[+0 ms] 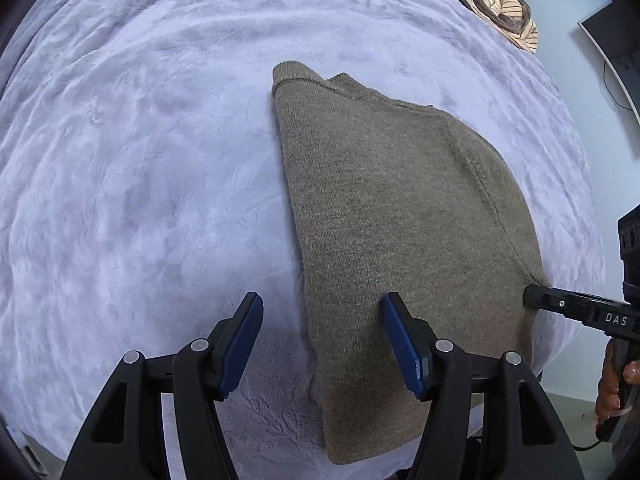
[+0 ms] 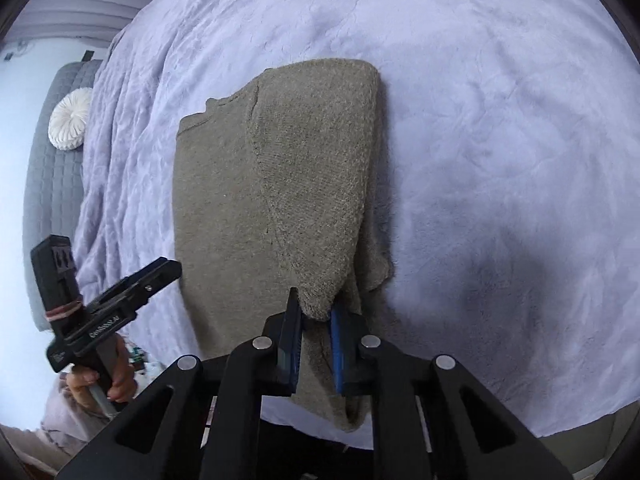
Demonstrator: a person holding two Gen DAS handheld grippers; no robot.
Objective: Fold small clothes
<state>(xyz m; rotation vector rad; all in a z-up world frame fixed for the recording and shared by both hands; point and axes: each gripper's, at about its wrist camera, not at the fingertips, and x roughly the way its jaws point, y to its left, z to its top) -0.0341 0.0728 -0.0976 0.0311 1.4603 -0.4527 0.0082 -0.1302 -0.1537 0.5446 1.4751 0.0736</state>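
A pale lilac plush blanket [image 1: 140,160] covers the bed across both views, its pile creased in soft ridges; a grey quilted headboard [image 2: 52,184] with a round white pleated cushion [image 2: 70,118] stands at the left edge of the right wrist view, and a heap of striped cream-and-brown fabric [image 1: 500,4] lies at the upper right of the left wrist view beside a light floor. The olive-brown knitted sweater [image 1: 400,208] lies flat in the middle of the blanket, one sleeve [image 2: 316,184] folded back over the body. The right gripper [image 2: 316,320], pointing steeply down, has its blue pads pinched on the cuff end of that sleeve at lower centre of its own frame. The left gripper [image 1: 322,312], also angled downward, stands with jaws apart over the sweater's left edge, one pad above the knit and one above the blanket, nothing between them pressed. A hand [image 2: 102,380] grips the left tool's handle at lower left. The sweater's lower hem is cut off behind the gripper bodies, and whether the left pads touch the cloth is unclear.
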